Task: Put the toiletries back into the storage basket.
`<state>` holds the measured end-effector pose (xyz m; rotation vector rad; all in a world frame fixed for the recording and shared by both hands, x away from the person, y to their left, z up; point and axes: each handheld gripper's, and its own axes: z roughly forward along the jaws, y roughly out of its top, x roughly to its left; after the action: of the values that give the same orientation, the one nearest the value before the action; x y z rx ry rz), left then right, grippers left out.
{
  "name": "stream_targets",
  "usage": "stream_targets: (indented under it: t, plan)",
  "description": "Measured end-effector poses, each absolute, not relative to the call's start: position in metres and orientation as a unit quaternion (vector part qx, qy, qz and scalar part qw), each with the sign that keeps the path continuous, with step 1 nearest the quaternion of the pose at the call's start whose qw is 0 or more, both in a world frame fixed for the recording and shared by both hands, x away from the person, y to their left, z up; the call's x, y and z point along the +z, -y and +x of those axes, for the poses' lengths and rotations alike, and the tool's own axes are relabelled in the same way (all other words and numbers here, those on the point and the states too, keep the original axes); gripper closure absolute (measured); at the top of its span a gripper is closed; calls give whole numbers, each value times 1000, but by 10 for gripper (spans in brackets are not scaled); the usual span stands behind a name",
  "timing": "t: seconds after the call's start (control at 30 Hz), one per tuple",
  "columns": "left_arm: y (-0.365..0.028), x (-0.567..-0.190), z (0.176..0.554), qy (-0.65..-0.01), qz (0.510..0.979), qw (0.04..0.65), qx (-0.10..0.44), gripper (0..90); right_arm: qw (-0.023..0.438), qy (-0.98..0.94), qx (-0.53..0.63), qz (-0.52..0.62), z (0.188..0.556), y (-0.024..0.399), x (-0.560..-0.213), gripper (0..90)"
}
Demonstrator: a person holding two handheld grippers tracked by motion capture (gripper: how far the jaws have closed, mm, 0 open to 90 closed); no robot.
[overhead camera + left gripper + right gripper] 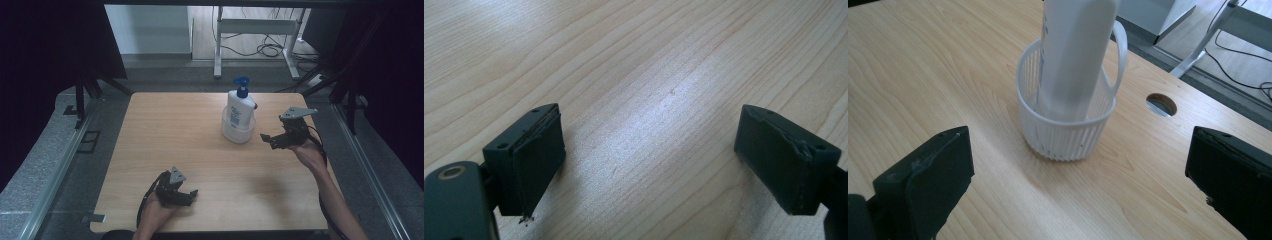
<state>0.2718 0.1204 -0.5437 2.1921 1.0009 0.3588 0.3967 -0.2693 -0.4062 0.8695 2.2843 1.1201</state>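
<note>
Wooden table (200, 150): right gripper (270, 139) faces basket (238, 131), left gripper (189, 194) low; both jaws apart.

the bottle (240, 107) stands upright in the basket (238, 132), which sits on the table (190, 145) at about 1 o'clock from the table's middle, toward the far edge. the right gripper (270, 139) hangs just beside the basket at its 3 o'clock, apart from it, jaws wide and aimed at it. in the right gripper view the basket (1063, 135) lies ahead between the jaws, with a hole (1161, 104) in the table at its 2 o'clock. the left gripper (189, 196) lies near the near edge at about 7 o'clock from the basket, well apart from it.
</note>
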Motion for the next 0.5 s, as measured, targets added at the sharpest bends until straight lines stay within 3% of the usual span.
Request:
stream_targets:
  t: [0.5]
  plan:
    - [-120, -544, 272, -385, 845, 345, 138, 120, 223, -823, 403, 333, 362, 295, -408, 0]
